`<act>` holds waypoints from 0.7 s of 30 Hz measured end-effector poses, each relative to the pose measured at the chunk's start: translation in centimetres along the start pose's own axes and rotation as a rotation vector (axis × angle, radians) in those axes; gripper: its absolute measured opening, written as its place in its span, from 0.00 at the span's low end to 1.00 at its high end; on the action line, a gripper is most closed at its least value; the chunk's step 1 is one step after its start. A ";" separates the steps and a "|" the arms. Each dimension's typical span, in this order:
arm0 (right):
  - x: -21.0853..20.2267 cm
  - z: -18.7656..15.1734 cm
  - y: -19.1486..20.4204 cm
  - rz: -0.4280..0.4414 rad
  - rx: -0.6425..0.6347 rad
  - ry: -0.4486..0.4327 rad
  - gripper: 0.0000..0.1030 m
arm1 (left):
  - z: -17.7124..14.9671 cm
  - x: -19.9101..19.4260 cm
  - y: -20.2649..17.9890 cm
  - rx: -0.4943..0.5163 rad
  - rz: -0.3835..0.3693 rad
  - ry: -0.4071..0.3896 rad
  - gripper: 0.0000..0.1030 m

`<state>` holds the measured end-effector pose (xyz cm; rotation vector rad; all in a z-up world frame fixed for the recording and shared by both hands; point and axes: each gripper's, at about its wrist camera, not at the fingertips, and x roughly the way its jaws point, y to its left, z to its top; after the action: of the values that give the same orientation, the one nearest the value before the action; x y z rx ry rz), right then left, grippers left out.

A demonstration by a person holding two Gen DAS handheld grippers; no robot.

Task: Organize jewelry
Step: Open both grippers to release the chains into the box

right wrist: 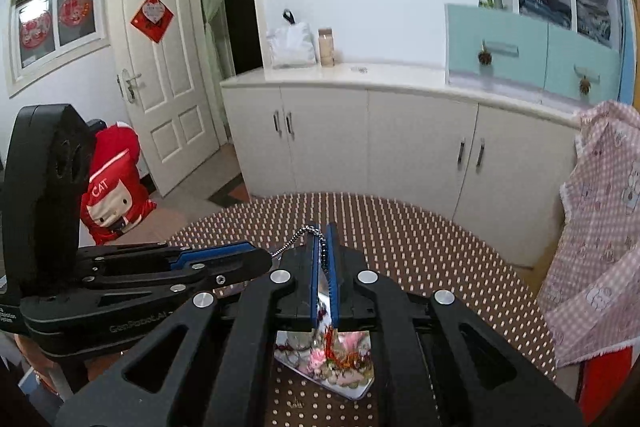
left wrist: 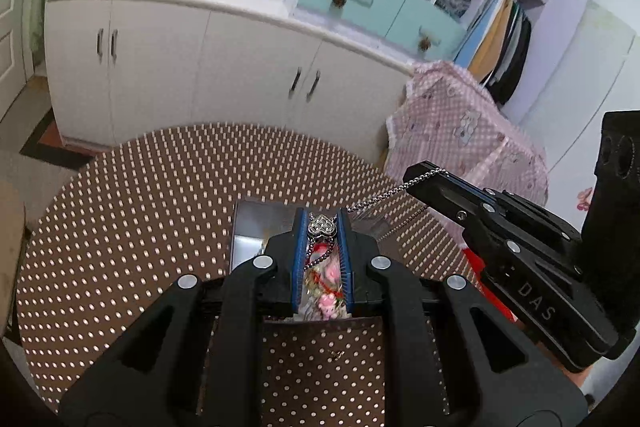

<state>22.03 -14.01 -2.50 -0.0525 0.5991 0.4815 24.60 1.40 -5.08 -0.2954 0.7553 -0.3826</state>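
Two hand-held grippers work over a dotted brown surface [left wrist: 140, 195]. The left hand-held gripper [left wrist: 322, 223] is clenched on a silver heart pendant [left wrist: 320, 225]; its chain [left wrist: 376, 202] runs to the right hand-held gripper [right wrist: 323, 233], whose pads pinch it. Below both sits one clear box [right wrist: 360, 389] of mixed jewelry, largely hidden by the fingers. A small trinket [left wrist: 335, 355] lies loose on the surface. Behind stand white cabinets [right wrist: 400, 139], two teal drawers [right wrist: 532, 47] and a pink cloth [left wrist: 460, 131].
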 end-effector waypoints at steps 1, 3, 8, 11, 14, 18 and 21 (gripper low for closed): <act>0.3 -0.3 -0.1 -0.006 0.002 0.012 0.04 | -0.1 0.4 0.1 -0.008 -0.002 0.015 0.15; 0.6 -0.7 -0.4 -0.016 0.009 0.036 0.06 | -0.3 0.7 0.4 -0.019 -0.010 0.032 0.15; 0.9 -1.8 -1.0 -0.066 0.022 0.083 0.31 | -0.5 0.8 0.5 -0.036 0.012 0.032 0.55; 0.4 -2.4 -1.2 -0.060 0.030 0.090 0.36 | -0.7 -0.1 0.9 -0.065 -0.002 -0.006 0.72; -0.3 -2.9 -0.7 -0.068 0.016 0.088 0.37 | -1.0 -0.6 0.5 -0.047 0.012 -0.014 0.72; -1.6 -3.8 -0.4 -0.063 0.020 0.075 0.38 | -1.8 -1.6 0.1 -0.017 0.057 -0.036 0.72; -2.6 -4.6 -0.2 -0.055 0.031 0.069 0.38 | -2.9 -2.6 0.2 0.012 0.123 -0.056 0.72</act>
<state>17.80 -16.10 -4.95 -0.0558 0.6706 0.4177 20.80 2.36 -5.58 -0.2456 0.7122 -0.2613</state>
